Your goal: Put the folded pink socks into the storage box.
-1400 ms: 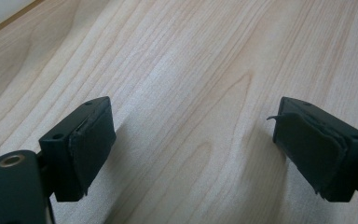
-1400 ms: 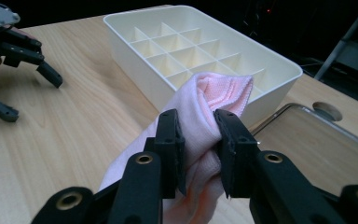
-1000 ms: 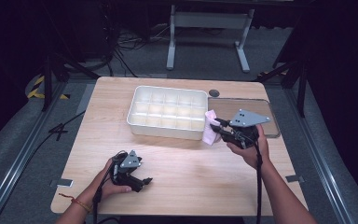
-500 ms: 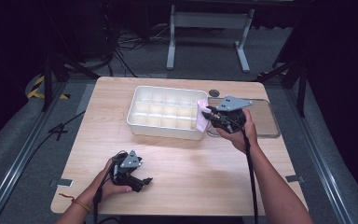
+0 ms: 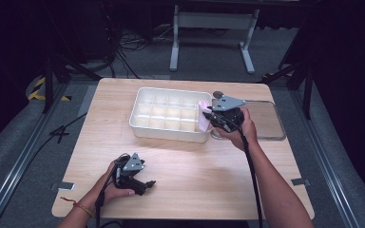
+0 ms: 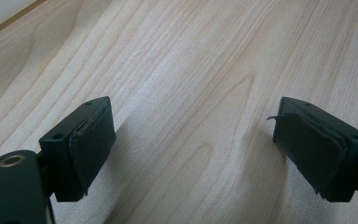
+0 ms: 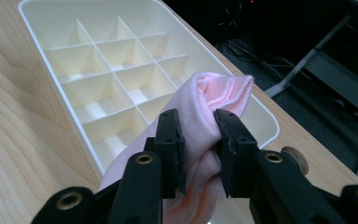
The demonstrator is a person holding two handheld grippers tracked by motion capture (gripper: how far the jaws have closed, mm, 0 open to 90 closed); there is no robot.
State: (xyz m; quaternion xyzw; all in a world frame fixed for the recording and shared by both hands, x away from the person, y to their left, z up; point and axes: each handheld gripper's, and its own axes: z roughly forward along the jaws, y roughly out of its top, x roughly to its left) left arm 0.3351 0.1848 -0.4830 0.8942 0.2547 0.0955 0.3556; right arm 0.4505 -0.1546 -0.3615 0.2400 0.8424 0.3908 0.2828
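A white tray point(image 5: 142, 124) with a grid of small compartments sits at the middle back of the wooden table; its rim point(image 7: 70, 126) runs close below the camera in the right gripper view. My right gripper point(image 5: 207, 118) hovers over the tray's right end, shut on a folded pink cloth point(image 7: 205, 114) that bulges up between its jaws; the cloth point(image 5: 203, 114) hangs over the tray's right-hand compartments. My left gripper point(image 5: 148, 184) lies near the table's front left, held in the hand. Its jaws stand wide apart over bare wood point(image 6: 196, 93) with nothing between them.
A flat clear lid point(image 5: 266, 118) lies on the table right of the tray. A small round knob point(image 5: 217, 94) sits behind the tray's right corner. Dark floor, cables and a metal stand leg lie beyond the table's far edge.
My right gripper has carried the pink cloth from beside the tray's front right corner back and left, over the tray's right end. The left gripper has stayed put.
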